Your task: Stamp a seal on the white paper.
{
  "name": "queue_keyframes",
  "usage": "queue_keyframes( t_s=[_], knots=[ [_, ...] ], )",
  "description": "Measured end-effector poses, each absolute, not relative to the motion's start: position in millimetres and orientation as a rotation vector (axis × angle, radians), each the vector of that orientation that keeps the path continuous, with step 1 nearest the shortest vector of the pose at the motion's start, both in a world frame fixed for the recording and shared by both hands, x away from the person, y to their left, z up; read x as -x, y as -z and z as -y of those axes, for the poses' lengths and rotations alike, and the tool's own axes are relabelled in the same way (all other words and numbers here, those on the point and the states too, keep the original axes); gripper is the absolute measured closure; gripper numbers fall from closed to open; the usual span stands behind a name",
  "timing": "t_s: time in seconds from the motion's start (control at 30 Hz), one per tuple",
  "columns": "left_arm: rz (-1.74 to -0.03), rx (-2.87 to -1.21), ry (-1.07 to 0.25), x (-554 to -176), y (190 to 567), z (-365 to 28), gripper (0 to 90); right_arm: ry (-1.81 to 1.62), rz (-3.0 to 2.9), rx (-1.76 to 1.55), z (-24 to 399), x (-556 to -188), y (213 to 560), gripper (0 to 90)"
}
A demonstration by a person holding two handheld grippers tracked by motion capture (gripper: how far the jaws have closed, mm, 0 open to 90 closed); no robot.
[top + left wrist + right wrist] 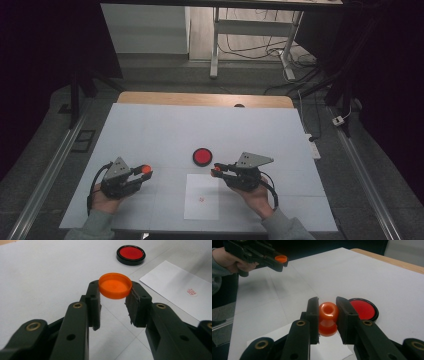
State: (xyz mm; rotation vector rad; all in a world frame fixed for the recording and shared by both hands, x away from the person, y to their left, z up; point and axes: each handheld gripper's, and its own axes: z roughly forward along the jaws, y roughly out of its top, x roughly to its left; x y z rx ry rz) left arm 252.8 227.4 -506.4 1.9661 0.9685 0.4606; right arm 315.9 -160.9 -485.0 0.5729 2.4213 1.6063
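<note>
Beside the round red ink pad (202,156), an orange plastic cap (115,286) is pinched by the left gripper (113,300) and its orange knob-shaped stamp (328,318) by the right gripper (327,315), seemingly for recapping.

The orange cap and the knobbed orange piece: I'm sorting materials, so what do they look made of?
Orange cap: likely moulded plastic, smooth, slightly translucent, with a thin even rim. Knobbed orange piece: probably glossy plastic, with bright highlights on its rounded top. Neither look settles it.
</note>
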Motion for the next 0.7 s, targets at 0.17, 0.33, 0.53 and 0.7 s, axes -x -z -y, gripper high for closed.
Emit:
queue_keyframes(
  t_s=[0.17,0.33,0.53,0.7],
  knots=[
    [-0.968,-1.968,-0.461,-253,507,-228,64.8,-1.582,-2.442,-0.572,159,-317,492,72.1],
    [-0.967,-1.972,-0.458,-253,507,-227,64.8,-1.557,-2.475,-0.558,153,-316,497,72.1],
    [-0.966,-1.973,-0.457,-253,507,-227,64.7,-1.552,-2.492,-0.545,149,-314,501,72.1],
    [-0.964,-1.977,-0.461,-253,507,-226,64.7,-1.541,-2.505,-0.543,147,-315,504,72.1]
  ],
)
